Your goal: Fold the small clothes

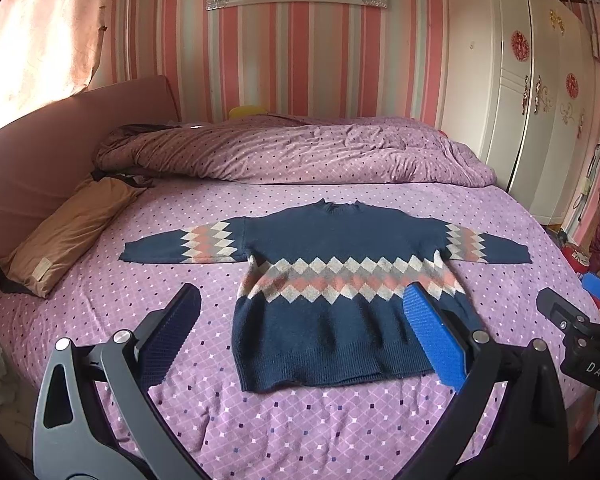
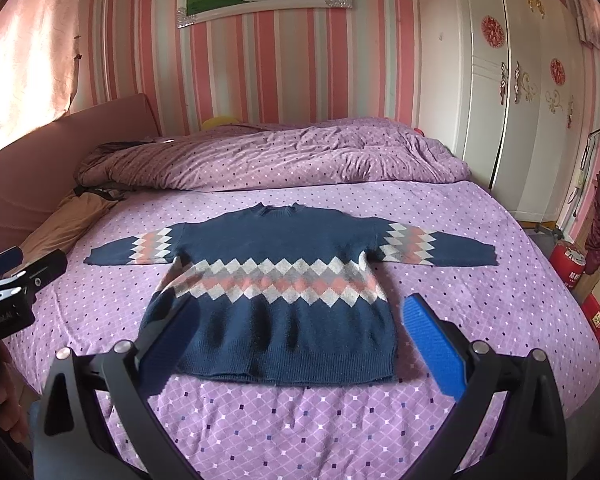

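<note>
Sweater (image 1: 332,280): a small navy knit lying flat and face-up on the bed's purple sheet (image 1: 300,432), hem toward the person, collar away at twelve o'clock, so the body's long axis runs straight out from the tongs; the two sleeves stretch sideways toward nine and three o'clock, making the garment wider than it is long. Nearest in each view are the tongs themselves; the left gripper (image 1: 300,340) stands wide apart and holds nothing, one blue ribbed pad over the hem's three o'clock corner, its dark mate out over bare sheet at nine; the right gripper (image 2: 300,340) is likewise spread and empty, its dark finger over the hem's nine o'clock corner, the blue one off the cloth at three. Both hover above and touch nothing, I judge; each is about equally near the hem, the left better placed for the nine o'clock sleeve (image 1: 180,246), the right for the three o'clock sleeve (image 2: 436,246). The knit looks soft, thick and limp, ribbed at the hem, with a band of white, pink and grey diamonds across chest and sleeves; it will likely sag when lifted. Farther off lie a tan pillow (image 1: 68,236) at ten o'clock, then a rumpled dotted quilt (image 1: 300,152), then the striped wall.
</note>
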A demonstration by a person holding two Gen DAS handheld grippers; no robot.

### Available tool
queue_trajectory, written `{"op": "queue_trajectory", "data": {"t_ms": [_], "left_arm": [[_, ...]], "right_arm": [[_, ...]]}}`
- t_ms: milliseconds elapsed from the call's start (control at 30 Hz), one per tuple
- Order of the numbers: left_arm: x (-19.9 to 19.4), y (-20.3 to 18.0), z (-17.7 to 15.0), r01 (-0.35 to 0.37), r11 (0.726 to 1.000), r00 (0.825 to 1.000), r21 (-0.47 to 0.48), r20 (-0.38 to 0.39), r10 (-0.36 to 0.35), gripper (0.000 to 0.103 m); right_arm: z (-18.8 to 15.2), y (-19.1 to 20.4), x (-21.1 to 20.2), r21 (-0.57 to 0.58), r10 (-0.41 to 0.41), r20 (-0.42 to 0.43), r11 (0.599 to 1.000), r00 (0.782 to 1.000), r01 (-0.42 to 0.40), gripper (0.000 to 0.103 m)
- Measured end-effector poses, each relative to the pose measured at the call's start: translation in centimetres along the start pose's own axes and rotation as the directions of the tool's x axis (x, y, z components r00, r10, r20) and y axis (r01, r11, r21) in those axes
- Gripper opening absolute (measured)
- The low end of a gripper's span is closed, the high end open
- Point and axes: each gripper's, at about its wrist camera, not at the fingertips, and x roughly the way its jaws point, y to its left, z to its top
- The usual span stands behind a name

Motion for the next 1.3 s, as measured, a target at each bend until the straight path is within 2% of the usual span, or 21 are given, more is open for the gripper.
{"op": "queue_trajectory", "data": {"t_ms": [867, 1100, 1300], "left_arm": [[2.6, -1.5, -0.7, -0.009, 1.0, 1.0, 0.006, -0.026, 0.009, 0.1], [4.8, -2.8, -0.3, 0.0, 1.0, 1.0, 0.017, -0.02, 0.001, 0.1], [7.3, -4.7, 0.1, 0.002, 1.0, 0.999, 0.026, -0.036, -0.001, 0.1]], "right_arm": [[0.3, -2.2, 2.3, 0.022, -0.037, -0.024, 0.999, 0.999, 0.037, 0.101], [1.8, -4.6, 4.2, 0.012, -0.063, 0.008, 0.998, 0.998, 0.063, 0.101], [3.9, -9.2, 7.3, 0.0, -0.125, 0.034, 0.992, 0.992, 0.125, 0.102]]}}
